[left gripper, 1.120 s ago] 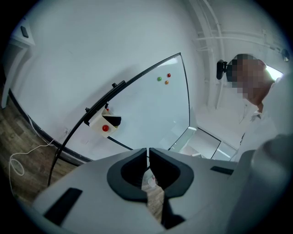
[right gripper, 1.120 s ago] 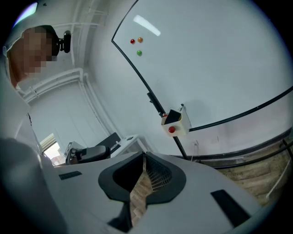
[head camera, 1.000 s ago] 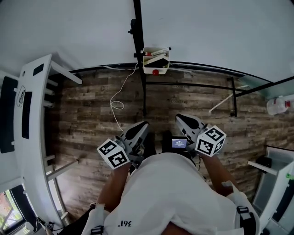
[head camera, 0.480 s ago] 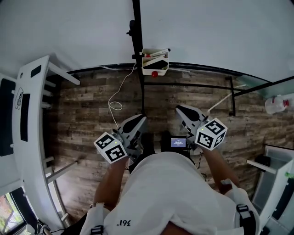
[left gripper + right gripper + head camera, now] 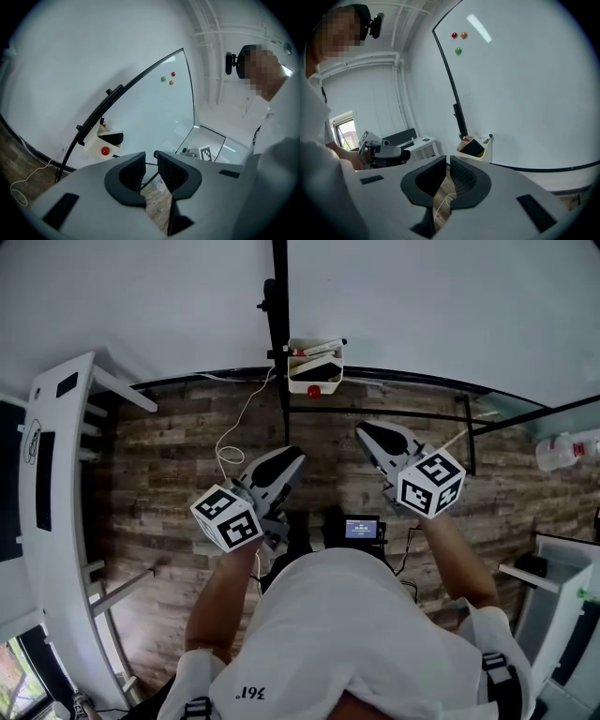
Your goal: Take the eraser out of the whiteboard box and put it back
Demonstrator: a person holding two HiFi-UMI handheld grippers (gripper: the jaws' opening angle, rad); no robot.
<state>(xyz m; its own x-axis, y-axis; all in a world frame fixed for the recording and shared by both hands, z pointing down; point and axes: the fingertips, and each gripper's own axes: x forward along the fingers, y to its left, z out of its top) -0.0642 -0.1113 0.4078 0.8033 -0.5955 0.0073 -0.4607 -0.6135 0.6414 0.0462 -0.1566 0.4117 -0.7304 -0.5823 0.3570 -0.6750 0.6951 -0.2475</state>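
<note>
The white whiteboard box (image 5: 316, 367) hangs on the board's black post, with a red magnet on its front. A black eraser (image 5: 473, 146) lies in it beside markers; the left gripper view shows the eraser (image 5: 112, 138) too. My left gripper (image 5: 286, 463) is held over the wood floor, below and left of the box, jaws nearly together and empty. My right gripper (image 5: 372, 434) is below and right of the box, shut on nothing. Both are well short of the box. In its own view the right gripper (image 5: 447, 161) points a little left of the box (image 5: 477, 148).
A white desk (image 5: 52, 474) runs along the left. A white cable (image 5: 230, 451) loops on the floor. The board's black stand frame (image 5: 375, 413) crosses ahead. A plastic bottle (image 5: 562, 451) lies at right. A small screen device (image 5: 362, 528) sits by my body.
Both grippers have moved forward and a little up toward the whiteboard box, the right one slightly more. The jaws look the same as before.
</note>
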